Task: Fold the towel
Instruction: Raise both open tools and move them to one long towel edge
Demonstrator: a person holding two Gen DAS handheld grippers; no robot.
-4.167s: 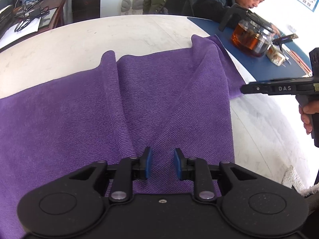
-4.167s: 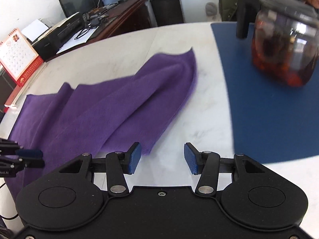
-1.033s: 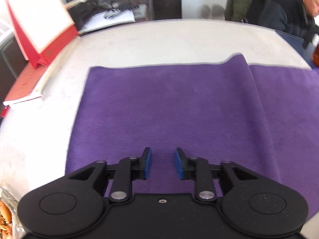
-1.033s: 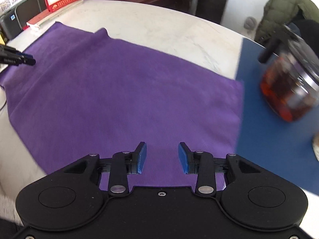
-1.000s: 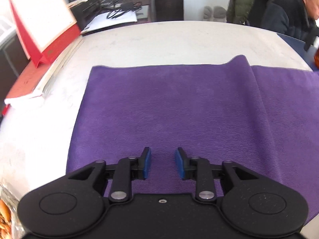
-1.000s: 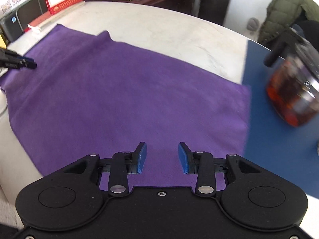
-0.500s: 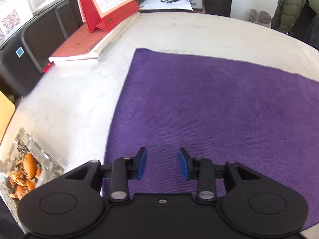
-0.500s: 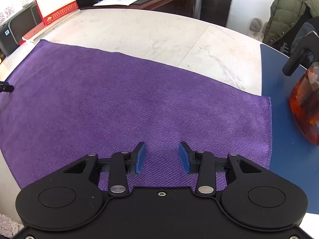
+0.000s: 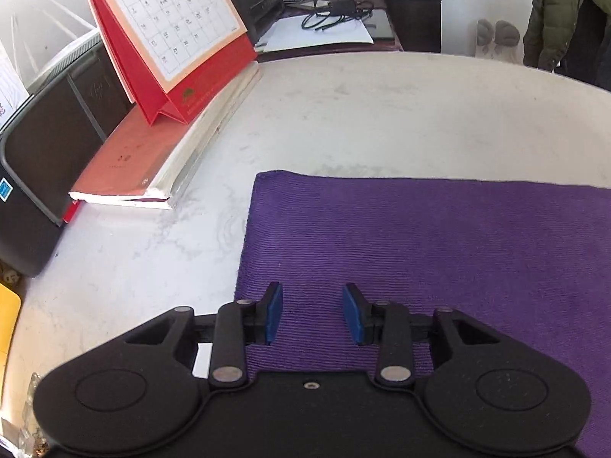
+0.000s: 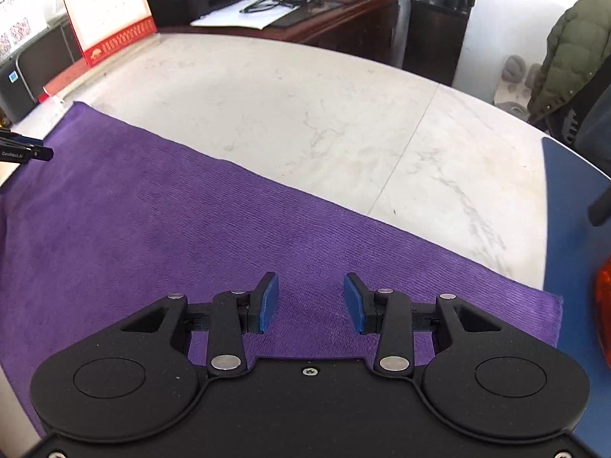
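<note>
- We see the left gripper (image 9: 313, 313) tilted down over the near left corner of the purple towel (image 9: 439, 252), jaws parted with a clear gap and nothing pinched between the blue pads (image 9: 274, 311); only flat cloth shows through the gap.
- Its jaws have just been opening a little further, with no cloth caught between them.
- We see the right gripper (image 10: 311, 301) likewise parted over the towel (image 10: 191, 236), near its right-hand end, blue pads (image 10: 267, 299) apart and holding nothing.
- The towel lies spread flat and smooth on the pale marble table (image 10: 305, 114); from the left wrist view its left edge and far left corner lie just ahead of the left gripper.
- In the right wrist view the towel's right end reaches a blue mat (image 10: 569, 236), on which an orange-tinted vessel (image 10: 603, 305) shows at the frame's edge.
- The tip of the left gripper shows at the far left of the right wrist view, above the towel's left end.
- Left of the towel we see a red-covered book (image 9: 145, 160) with a red desk calendar (image 9: 172, 38) standing on it, well apart from the cloth.
- Beyond the table stands a dark wooden desk (image 10: 328, 11) with papers and cables.
- A green padded jacket (image 10: 569, 49) shows at the right.
</note>
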